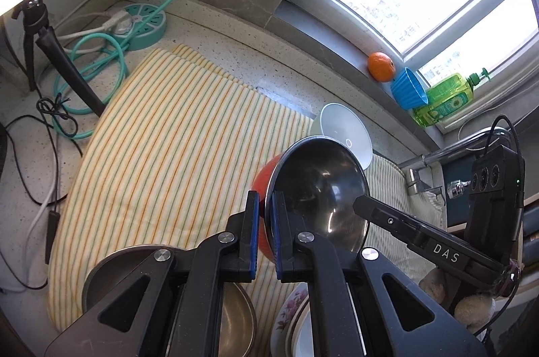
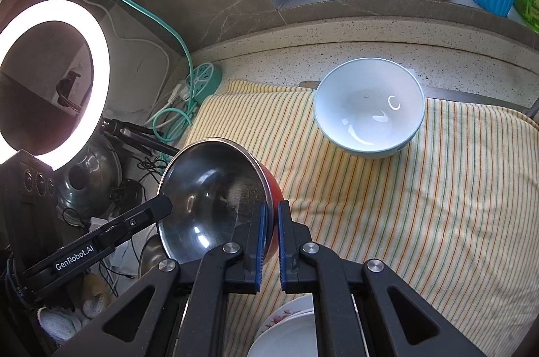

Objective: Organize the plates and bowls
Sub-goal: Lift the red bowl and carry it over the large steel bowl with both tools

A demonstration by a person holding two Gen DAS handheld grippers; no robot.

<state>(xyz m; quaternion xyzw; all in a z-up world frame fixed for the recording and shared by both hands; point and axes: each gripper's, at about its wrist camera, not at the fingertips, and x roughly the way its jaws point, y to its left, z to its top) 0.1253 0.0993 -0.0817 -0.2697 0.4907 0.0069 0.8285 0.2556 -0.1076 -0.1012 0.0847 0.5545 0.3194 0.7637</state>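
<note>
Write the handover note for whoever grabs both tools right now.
Left tool: shut on the rim of the red-outside, steel-lined bowl.
Right tool: shut on the opposite rim of that bowl, which is tilted above the yellow striped cloth.
Pale blue ceramic bowl: upright on the cloth near the window.
Plain steel bowl and floral-rimmed white plates: below the tools at the near edge.
Done: red bowl gripped by both tools.
Left: set it down, then sort the other bowls and plates.
</note>
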